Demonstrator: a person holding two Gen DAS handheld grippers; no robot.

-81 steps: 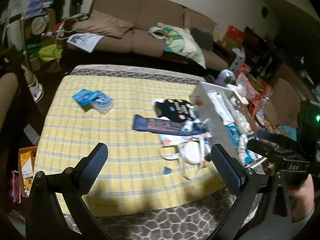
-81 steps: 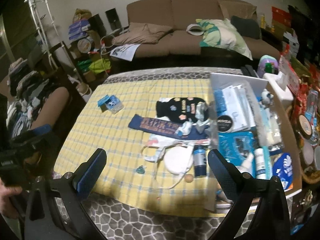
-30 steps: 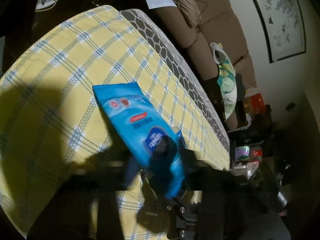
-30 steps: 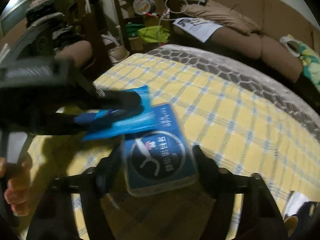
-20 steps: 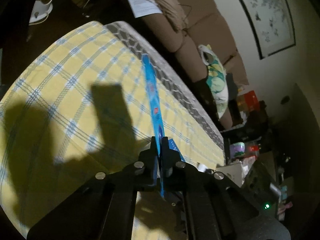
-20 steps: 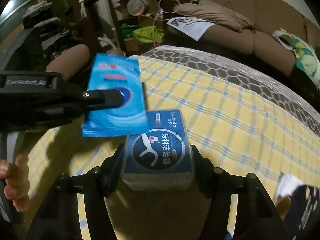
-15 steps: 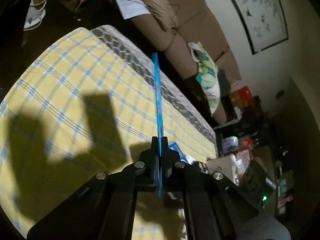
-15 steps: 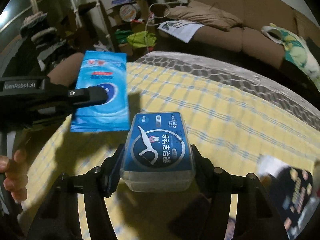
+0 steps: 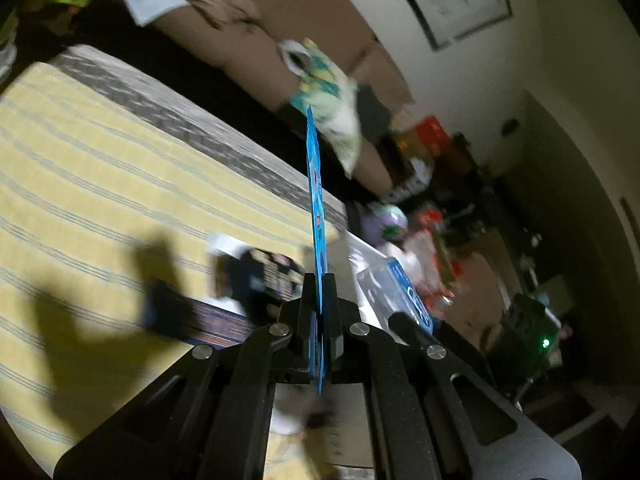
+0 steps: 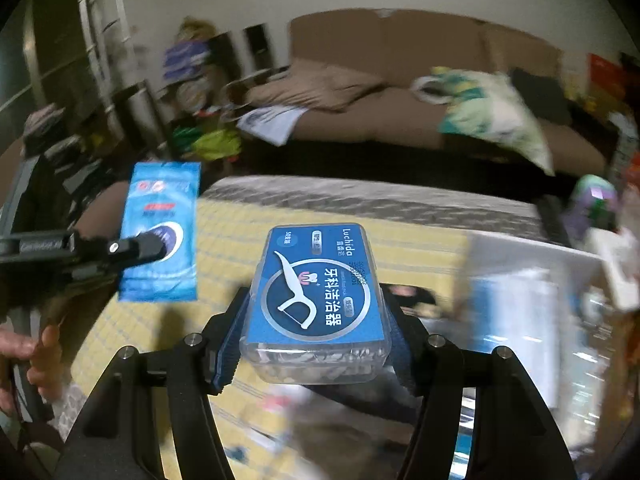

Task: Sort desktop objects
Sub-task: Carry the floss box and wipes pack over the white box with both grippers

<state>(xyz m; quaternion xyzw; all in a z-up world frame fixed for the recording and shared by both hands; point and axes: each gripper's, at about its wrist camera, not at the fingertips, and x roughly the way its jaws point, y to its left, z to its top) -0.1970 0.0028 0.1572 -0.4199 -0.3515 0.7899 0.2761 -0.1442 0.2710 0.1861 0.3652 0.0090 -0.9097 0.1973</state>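
Left wrist view: the flat blue foil sachet (image 9: 316, 216), lying on the yellow checked tablecloth (image 9: 100, 168) a second ago, is now off the cloth, seen edge-on and standing up toward 12 o'clock. The left gripper (image 9: 319, 292) is clenched tight on its lower end. The open white storage box (image 9: 360, 256) sits at about 2 o'clock, blurred; my read is the sachet is bound there.

Right wrist view: the clear plastic floss-pick box with a blue label (image 10: 316, 300), also on the cloth a second ago, is now lifted clear. The right gripper (image 10: 314, 344) grasps it by its two long sides, jaws about half spread. The sachet hangs at 9 o'clock in the other gripper; the storage box lies at 3 o'clock. Both pickups look done; placing remains.
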